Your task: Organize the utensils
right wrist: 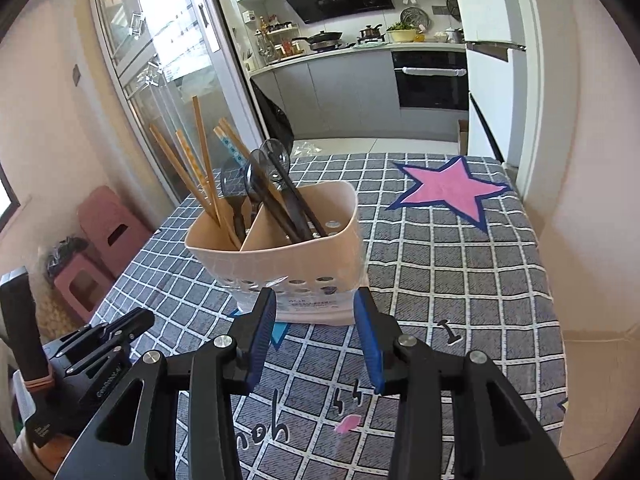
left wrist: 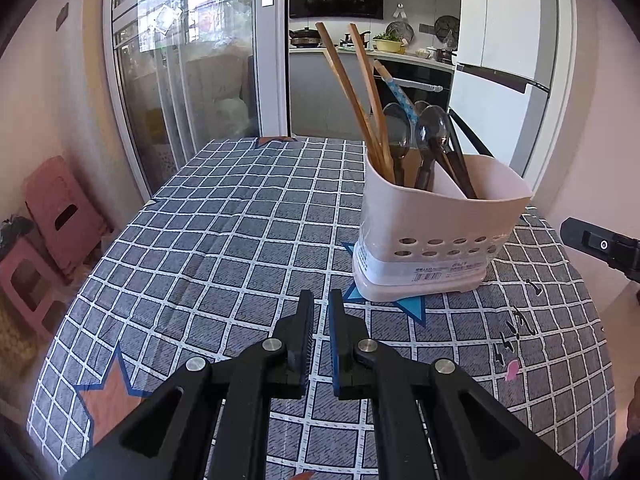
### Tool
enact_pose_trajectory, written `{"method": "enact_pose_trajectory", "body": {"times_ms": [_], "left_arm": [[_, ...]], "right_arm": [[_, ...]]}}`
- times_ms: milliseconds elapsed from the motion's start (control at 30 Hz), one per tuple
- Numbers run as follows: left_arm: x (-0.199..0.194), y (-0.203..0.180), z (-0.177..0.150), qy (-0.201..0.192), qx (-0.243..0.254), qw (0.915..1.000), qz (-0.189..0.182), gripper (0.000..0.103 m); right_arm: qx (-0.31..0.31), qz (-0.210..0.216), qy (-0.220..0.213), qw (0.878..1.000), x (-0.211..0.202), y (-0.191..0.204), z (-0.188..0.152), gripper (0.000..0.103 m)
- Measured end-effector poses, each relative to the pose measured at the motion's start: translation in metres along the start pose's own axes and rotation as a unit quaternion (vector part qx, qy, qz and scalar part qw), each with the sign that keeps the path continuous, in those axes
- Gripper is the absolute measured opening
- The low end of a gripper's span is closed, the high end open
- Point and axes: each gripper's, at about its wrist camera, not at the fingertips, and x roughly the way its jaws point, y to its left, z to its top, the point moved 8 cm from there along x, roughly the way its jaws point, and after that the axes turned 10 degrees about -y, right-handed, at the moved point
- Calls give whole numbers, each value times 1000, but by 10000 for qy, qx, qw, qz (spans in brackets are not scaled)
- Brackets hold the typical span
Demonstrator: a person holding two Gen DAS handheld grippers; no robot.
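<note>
The utensil holder (right wrist: pixel 280 248) stands centre frame just beyond the spread, empty right tongs (right wrist: pixel 316 334), and upper right of the nearly closed, empty left tongs (left wrist: pixel 320 334).

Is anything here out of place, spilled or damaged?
Nothing stands out. The holder stands upright on the tablecloth, with chopsticks and dark spoons leaning inside it. No utensil lies loose on the cloth. Both grippers, left and right, are empty.
</note>
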Motion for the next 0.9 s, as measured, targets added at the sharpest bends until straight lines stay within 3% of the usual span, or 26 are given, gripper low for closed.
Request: {"method": "enact_pose_trajectory", "body": {"times_ms": [167,200,233,400,633,900], "left_arm": [[-4,-3,0,-6,-4,10000,-57,40],[-5,-2,0,-7,-5,10000,-49,78],[-6,-2,-1,22,-7,10000,-22,103],[0,1,-5,-139,56,9998,128,103],[16,-2,-23,-83,84,9998,132,103],[17,-9,-33,-199,169,9996,107,103]], "right_arm": [[84,-179,180,9996,2,-8,-5,44],[74,-186,200,9996,2,-8,-6,44],[51,-206,230,9995,2,-8,-8,46],[21,-239,334,9992,1,-9,-14,54],[-88,-389,592,9974,4,-10,-28,84],[-167,-657,194,9975,-9,-16,-30,89]]}}
